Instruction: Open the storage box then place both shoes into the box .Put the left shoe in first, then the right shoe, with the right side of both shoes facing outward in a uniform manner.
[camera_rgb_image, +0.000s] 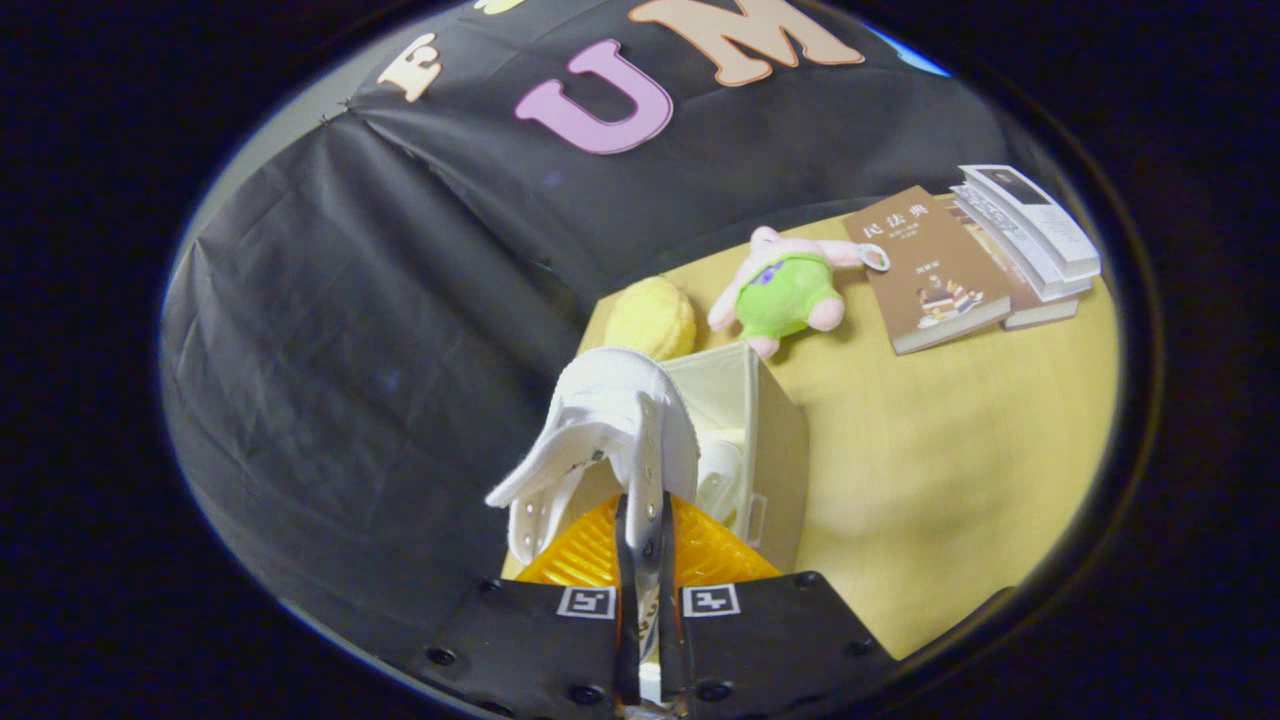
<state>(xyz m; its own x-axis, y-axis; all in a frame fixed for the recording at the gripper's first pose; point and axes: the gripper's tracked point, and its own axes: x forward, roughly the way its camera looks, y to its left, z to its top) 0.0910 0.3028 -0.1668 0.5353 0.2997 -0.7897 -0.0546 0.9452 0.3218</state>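
My gripper (645, 520) is shut on a white shoe (610, 420), both fingers pinching its upper edge by the eyelet strip. The shoe hangs just ahead of the fingers, above the open top of the beige fabric storage box (775, 440). Inside the box, to the right of the held shoe, part of another white shoe (720, 475) shows. The box stands on the yellow table (950, 450) near its left edge.
Beyond the box lie a yellow round plush (652, 318) and a pink plush in green clothes (785, 290). A brown book (930, 270) and a stack of white books (1030, 235) lie farther right. Black cloth walls the booth behind and to the left.
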